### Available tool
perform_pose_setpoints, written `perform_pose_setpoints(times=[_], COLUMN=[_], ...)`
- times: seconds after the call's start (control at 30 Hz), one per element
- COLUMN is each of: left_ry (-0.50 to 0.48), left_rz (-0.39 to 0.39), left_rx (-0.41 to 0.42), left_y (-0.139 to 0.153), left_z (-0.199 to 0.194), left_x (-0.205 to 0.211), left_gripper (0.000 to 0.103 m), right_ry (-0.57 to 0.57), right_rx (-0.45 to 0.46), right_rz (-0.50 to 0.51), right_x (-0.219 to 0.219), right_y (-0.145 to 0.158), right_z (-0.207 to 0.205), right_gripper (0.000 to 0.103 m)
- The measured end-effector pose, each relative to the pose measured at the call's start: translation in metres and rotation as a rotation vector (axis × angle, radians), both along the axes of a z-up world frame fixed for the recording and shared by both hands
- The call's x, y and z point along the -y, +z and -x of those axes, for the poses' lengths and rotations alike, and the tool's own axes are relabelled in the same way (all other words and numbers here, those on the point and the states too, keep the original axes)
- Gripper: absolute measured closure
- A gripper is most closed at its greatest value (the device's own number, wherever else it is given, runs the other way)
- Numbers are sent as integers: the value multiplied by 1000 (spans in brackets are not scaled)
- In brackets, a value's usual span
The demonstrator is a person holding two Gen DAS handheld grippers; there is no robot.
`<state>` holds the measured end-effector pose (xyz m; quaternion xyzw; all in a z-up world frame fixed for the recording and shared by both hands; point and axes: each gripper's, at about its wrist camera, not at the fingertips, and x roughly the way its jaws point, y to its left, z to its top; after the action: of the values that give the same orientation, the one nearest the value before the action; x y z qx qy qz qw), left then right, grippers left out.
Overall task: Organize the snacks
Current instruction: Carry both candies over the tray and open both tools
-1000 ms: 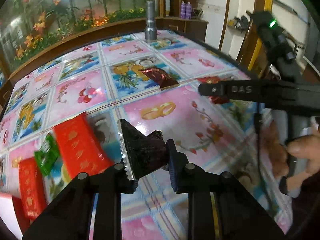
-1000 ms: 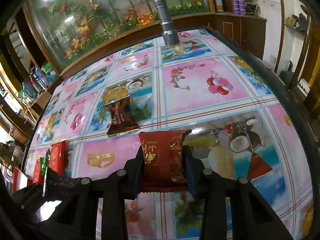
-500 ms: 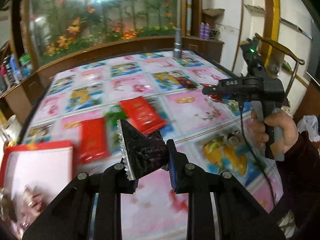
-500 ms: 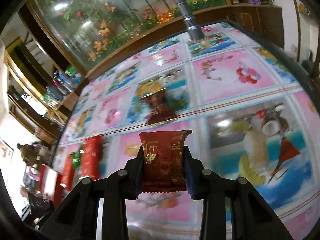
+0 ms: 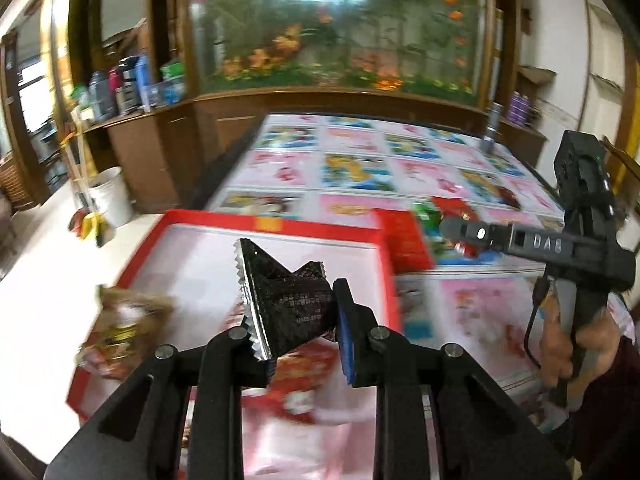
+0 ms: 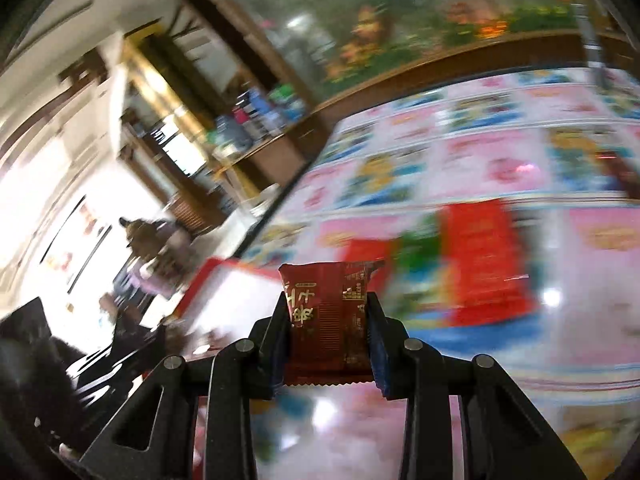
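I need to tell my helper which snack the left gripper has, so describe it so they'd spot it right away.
Find the red box at the near end of the patterned table. Just above it the left gripper is shut on a black packet with a silver zigzag edge, unlike the flat red packets on the table.

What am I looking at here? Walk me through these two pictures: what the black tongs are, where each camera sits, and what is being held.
No robot: a person holds a two-finger gripper in each hand, each with a fisheye camera looking along its fingers. The left camera shows the left gripper shut on a black snack packet, over a red-rimmed box on a table with a picture-tile cloth. The right gripper shows beside it. The right camera shows that gripper shut on a dark red snack packet. Red packets lie on the cloth.
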<state>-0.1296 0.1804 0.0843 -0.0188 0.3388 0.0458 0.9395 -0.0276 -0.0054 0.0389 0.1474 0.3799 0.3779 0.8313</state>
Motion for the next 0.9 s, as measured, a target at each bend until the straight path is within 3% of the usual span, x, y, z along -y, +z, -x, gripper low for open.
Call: perform_pose_setpoints(times=[0.17,0.43,0.9], left_ry=[68,142,153], left_rz=[-9,-31,-33], left_rx=[-18,-60,-100], left_y=[-11,-23,-35], left_z=[9,14,12], left_x=[-30,-55,-58], left_gripper=[81,81,81], right_ry=[129,279,336], right_rx=[12,72,134], right_rz=[63,125,220], right_x=[-73,-139,-156], right_y=[-6,-10,-14], right_z=[20,58,83], right_gripper=[69,69,66])
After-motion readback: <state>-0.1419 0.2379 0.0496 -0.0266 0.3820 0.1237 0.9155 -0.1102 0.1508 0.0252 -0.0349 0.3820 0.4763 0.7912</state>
